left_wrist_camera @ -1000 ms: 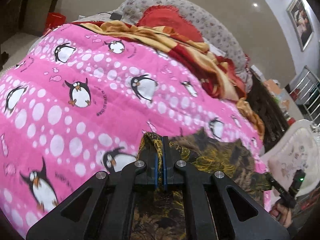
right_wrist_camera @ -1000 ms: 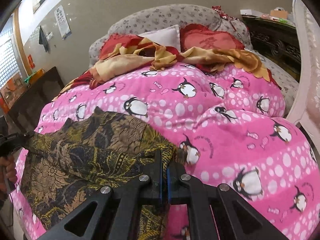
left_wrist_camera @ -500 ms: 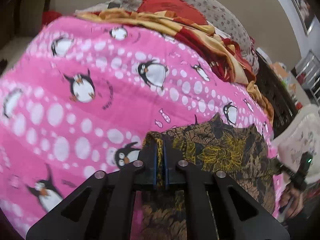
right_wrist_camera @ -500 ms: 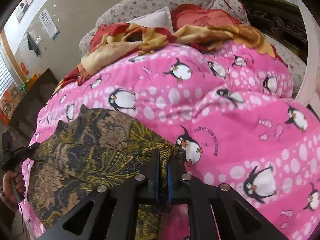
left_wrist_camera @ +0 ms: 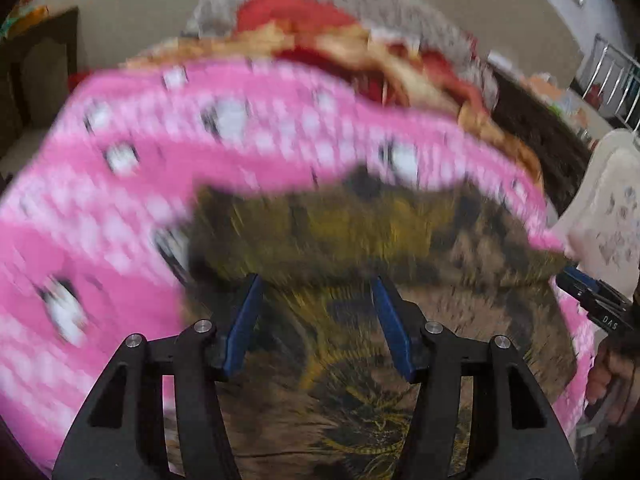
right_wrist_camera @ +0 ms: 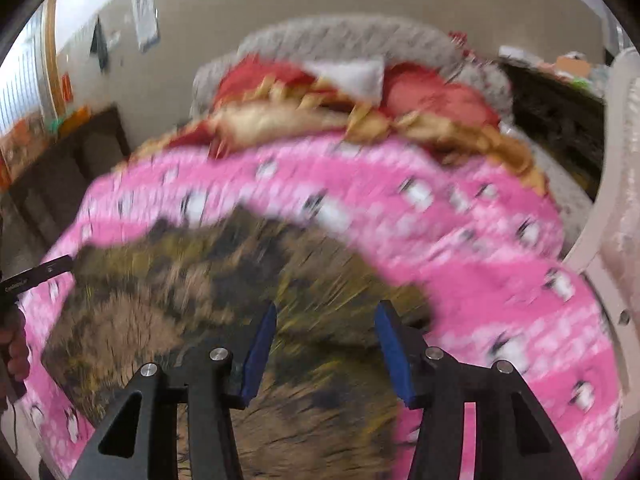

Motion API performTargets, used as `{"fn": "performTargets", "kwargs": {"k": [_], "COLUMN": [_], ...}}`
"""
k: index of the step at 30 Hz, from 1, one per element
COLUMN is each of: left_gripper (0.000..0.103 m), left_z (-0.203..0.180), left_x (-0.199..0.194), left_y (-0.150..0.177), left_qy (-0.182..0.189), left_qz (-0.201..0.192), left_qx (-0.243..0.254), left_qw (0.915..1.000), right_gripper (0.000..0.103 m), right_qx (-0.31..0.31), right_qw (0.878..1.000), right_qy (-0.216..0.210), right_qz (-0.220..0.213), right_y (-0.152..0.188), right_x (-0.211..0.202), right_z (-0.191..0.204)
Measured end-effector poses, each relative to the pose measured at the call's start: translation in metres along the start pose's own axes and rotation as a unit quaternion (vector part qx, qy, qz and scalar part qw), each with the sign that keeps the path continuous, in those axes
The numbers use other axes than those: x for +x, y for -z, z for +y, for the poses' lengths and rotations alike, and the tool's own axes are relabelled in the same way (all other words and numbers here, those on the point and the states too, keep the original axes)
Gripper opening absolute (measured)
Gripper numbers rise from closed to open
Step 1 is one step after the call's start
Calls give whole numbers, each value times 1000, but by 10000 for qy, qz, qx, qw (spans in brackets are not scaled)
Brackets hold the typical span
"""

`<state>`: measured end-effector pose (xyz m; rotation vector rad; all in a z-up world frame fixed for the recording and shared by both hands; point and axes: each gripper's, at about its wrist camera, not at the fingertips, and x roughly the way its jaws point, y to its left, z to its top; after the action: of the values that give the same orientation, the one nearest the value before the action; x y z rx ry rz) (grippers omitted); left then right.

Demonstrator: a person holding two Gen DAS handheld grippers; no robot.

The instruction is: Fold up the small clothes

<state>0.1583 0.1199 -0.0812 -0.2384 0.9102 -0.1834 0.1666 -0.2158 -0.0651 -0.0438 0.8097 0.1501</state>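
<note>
A dark brown and yellow patterned garment [left_wrist_camera: 360, 240] [right_wrist_camera: 192, 292] lies spread on the pink penguin blanket [left_wrist_camera: 120, 200] [right_wrist_camera: 460, 240]. Both views are motion-blurred. My left gripper [left_wrist_camera: 318, 284] hangs over the garment's near part with its jaws opening; the blue pads [left_wrist_camera: 244, 320] stand apart and press on nothing. My right gripper [right_wrist_camera: 326, 310] is likewise over the cloth, jaws opening, nothing pinched between its pads [right_wrist_camera: 394, 348]. Each view shows the other gripper at its edge, the right one [left_wrist_camera: 592, 296] and the left one [right_wrist_camera: 36, 274], in a hand.
A red and tan blanket [left_wrist_camera: 400, 60] [right_wrist_camera: 320, 112] and red cushions lie bunched at the bed's far end against a grey headboard [right_wrist_camera: 340, 36]. Dark furniture [right_wrist_camera: 60, 176] stands left of the bed, a white padded bed frame [left_wrist_camera: 608, 208] on the right.
Both grippers were shut on the garment's corners; now both have let go and stand apart. The cameras have pulled back toward the near edge, and the garment lies flat on the blanket.
</note>
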Motion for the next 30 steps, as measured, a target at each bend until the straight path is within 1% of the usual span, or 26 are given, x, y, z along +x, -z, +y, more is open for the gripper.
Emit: {"fn": "performTargets", "kwargs": {"k": [1, 2, 3, 4, 5, 6, 7, 8, 9, 10, 11, 12, 14, 15, 16, 17, 18, 19, 20, 22, 23, 24, 26, 27, 28, 30], "left_gripper": [57, 57, 57, 57, 58, 58, 58, 60, 67, 71, 79, 82, 82, 85, 87, 88, 88, 88, 88, 88, 88, 88, 88, 88, 88, 88], "left_z": [0, 0, 0, -1, -2, -4, -4, -6, -8, -11, -15, -19, -28, -33, -36, -38, -41, -41, -41, -35, -27, -18, -4, 1, 4, 6], "left_x": [8, 12, 12, 12, 12, 13, 14, 16, 18, 21, 23, 28, 33, 40, 44, 49, 53, 55, 58, 63, 67, 68, 67, 63, 57, 39], "left_y": [6, 13, 17, 18, 19, 18, 18, 14, 11, 7, 5, 0, -3, -6, -8, -11, -16, -19, -28, -48, -66, -81, -101, -106, -110, -112], "left_qy": [-65, -139, -147, -163, -204, -231, -262, -312, -306, -286, -305, -390, -689, -851, -931, -1021, -1122, -1145, -1143, -993, -864, -878, -1191, -1270, -1264, -1074], "left_qz": [63, -54, -183, -225, -232, -203, -150, -40, 54, 190, 319, 411, 445, 450, 444, 425, 421, 422, 423, 408, 336, 292, 199, 133, 43, -253], "left_qx": [-29, 21, 95, 157, 271, 333, 377, 428, 442, 468, 519, 604, 804, 920, 971, 1003, 993, 965, 879, 693, 489, 353, 87, -10, -102, -196], "left_qw": [10000, 9999, 9997, 9995, 9992, 9990, 9988, 9986, 9985, 9983, 9977, 9966, 9934, 9911, 9899, 9888, 9878, 9878, 9886, 9918, 9945, 9951, 9926, 9918, 9919, 9937], "right_gripper": [49, 50, 57, 64, 66, 70, 70, 71, 75, 82, 87, 93, 92, 92, 93, 93, 95, 101, 103, 103, 103, 103, 103, 103, 103, 103], "right_qx": [12, 59, 109, 173, 230, 204, 207, 254, 283, 315, 304, 212, 25, -35, -107, -170, -126, 25, 153, 308, 353, 400, 643, 790, 885, 930], "right_qw": [9999, 9993, 9983, 9974, 9989, 9992, 9992, 9990, 9988, 9981, 9973, 9965, 9980, 9985, 9984, 9969, 9954, 9949, 9946, 9941, 9950, 9963, 9971, 9962, 9956, 9955], "right_qy": [73, 175, 213, 223, 233, 186, 161, 85, -11, -166, -308, -391, -151, -27, 97, 248, 278, 275, 289, 287, 214, 146, 191, 216, 181, 83], "right_qz": [120, 326, 539, 670, 347, 302, 316, 347, 411, 505, 596, 705, 621, 553, 544, 728, 913, 973, 983, 997, 907, 745, 352, 280, 267, 137], "right_y": [6, 15, 23, 32, 39, 42, 42, 42, 42, 41, 40, 36, 29, 27, 23, 19, 17, 13, 9, -3, -17, -29, -53, -60, -65, -67], "right_x": [10, 23, 35, 45, 41, 40, 41, 42, 43, 44, 44, 43, 39, 39, 41, 50, 59, 63, 65, 69, 71, 74, 72, 71, 70, 57], "right_z": [5, 9, 10, 10, 9, 9, 8, 7, 6, 5, 4, 7, 13, 15, 18, 19, 18, 14, 10, 3, -1, -5, -21, -27, -31, -31]}}
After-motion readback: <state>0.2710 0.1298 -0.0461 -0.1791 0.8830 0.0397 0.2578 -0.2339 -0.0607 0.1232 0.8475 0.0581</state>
